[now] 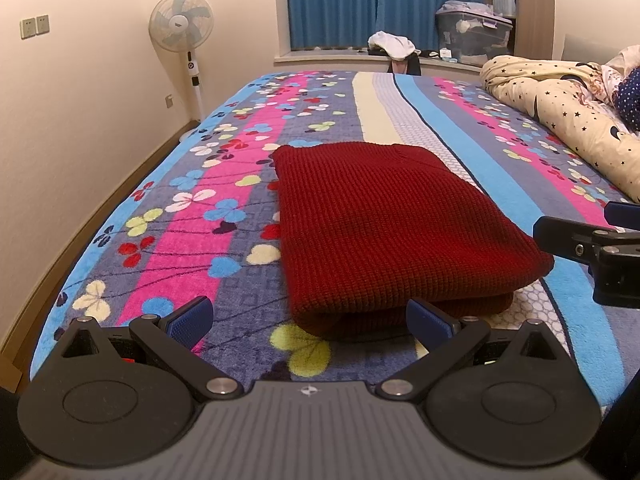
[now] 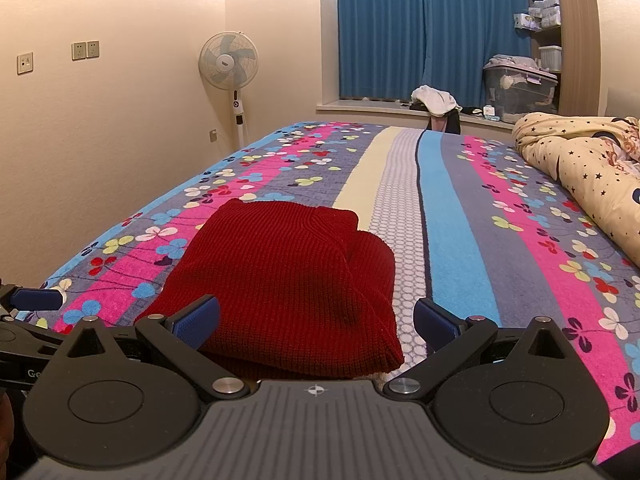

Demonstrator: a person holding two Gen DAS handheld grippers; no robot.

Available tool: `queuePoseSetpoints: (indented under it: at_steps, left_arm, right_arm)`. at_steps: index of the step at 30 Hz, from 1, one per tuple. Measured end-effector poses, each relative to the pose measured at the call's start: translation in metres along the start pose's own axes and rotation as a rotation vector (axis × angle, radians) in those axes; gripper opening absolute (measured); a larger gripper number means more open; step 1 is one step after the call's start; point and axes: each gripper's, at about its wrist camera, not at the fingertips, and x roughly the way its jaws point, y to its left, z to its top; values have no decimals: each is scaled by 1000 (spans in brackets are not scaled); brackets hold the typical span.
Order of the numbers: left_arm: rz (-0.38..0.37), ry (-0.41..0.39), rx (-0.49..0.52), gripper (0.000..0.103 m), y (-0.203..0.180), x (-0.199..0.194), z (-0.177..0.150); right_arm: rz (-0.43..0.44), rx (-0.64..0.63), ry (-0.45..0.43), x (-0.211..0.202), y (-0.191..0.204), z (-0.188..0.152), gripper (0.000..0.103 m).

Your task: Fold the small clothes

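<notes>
Both claws, the left gripper (image 1: pixel 308 318) and right gripper (image 2: pixel 316 320), hang spread and empty at the near edge of the folded red sweater (image 1: pixel 384 224) on the bed's blanket (image 1: pixel 192 184); folding looks nearly finished, needing perhaps one last tidy or fold.

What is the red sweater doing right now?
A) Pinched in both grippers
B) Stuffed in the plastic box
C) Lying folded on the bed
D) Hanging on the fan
C: the sweater lies folded flat on the bed, and both the left gripper and the right gripper are open with nothing between their fingers.
</notes>
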Motion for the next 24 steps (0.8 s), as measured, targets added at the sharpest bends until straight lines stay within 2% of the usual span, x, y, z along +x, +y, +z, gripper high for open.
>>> queuePoseSetpoints:
  at_steps: [24]
  left_arm:
    - [-10,-14,15,103,-2,-3,2]
  right_arm:
    - [0,-1,0,0,0,-1,102]
